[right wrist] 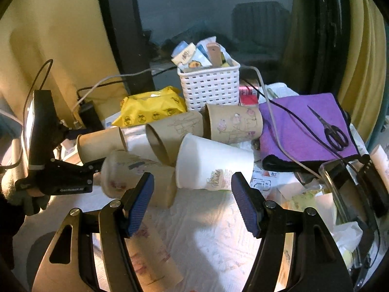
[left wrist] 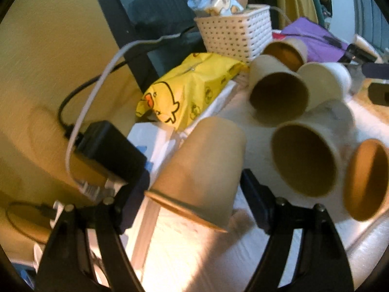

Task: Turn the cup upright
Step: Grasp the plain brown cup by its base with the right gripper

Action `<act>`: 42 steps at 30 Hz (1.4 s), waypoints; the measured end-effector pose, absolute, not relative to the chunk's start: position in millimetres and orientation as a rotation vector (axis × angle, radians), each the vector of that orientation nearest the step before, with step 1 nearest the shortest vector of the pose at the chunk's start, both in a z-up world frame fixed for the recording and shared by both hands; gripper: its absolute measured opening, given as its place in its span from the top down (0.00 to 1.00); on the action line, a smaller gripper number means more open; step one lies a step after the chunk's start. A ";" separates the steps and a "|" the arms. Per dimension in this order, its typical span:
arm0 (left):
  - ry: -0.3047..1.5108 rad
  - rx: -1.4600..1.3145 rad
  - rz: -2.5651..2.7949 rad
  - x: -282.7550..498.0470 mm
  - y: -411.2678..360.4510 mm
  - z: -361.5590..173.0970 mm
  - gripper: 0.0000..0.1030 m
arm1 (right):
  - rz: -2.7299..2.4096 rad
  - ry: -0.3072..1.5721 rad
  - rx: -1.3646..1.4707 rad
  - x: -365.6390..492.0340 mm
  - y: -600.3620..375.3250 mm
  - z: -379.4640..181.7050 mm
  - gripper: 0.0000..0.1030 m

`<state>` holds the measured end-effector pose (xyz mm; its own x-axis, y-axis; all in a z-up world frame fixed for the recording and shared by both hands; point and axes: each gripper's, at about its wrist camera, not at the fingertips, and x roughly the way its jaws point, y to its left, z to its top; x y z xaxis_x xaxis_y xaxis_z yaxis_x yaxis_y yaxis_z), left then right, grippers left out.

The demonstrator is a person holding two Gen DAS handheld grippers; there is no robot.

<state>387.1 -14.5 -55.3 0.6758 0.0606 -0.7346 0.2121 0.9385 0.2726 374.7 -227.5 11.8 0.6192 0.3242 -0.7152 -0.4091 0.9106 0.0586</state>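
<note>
My left gripper [left wrist: 194, 189] is shut on a brown paper cup [left wrist: 201, 170], held tilted with its base pointing away and its rim toward the camera, above the table's left edge. The same cup [right wrist: 97, 146] and the left gripper [right wrist: 94, 165] show at the left of the right wrist view. Several other paper cups lie on their sides in a pile: a brown one [left wrist: 279, 97], a white-walled one [left wrist: 306, 158], another [left wrist: 367, 180]. My right gripper [right wrist: 192, 202] is open and empty, just in front of a white cup [right wrist: 214, 165] lying on its side.
A white basket [right wrist: 209, 87] with packets stands behind the cups. A yellow duck-print pack [left wrist: 189, 90] lies left of it. A purple cloth [right wrist: 304, 126] with scissors [right wrist: 333, 133] is at the right. Cables and a black adapter [left wrist: 109, 148] sit at the left. A white cloth [right wrist: 206, 231] covers the table.
</note>
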 end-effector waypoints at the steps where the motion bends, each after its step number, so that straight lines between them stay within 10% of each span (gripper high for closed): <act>1: 0.823 0.346 -0.091 380.8 -14.3 -53.0 0.25 | 0.426 0.795 -0.115 371.6 -227.0 14.4 0.33; 16: 0.743 0.163 -0.217 229.5 -30.2 -0.3 0.25 | 0.513 0.780 -0.177 278.1 -213.1 38.6 0.33; 42: 0.792 0.181 -0.484 80.8 -101.0 -57.9 0.24 | 0.532 0.901 -0.184 132.9 -246.2 -12.9 0.33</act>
<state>80.8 -101.0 -57.9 0.6004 -0.3483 -0.7198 0.4813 0.8763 -0.0226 132.9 -246.2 -12.9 0.5021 0.3616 -0.7856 -0.5127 0.8560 0.0664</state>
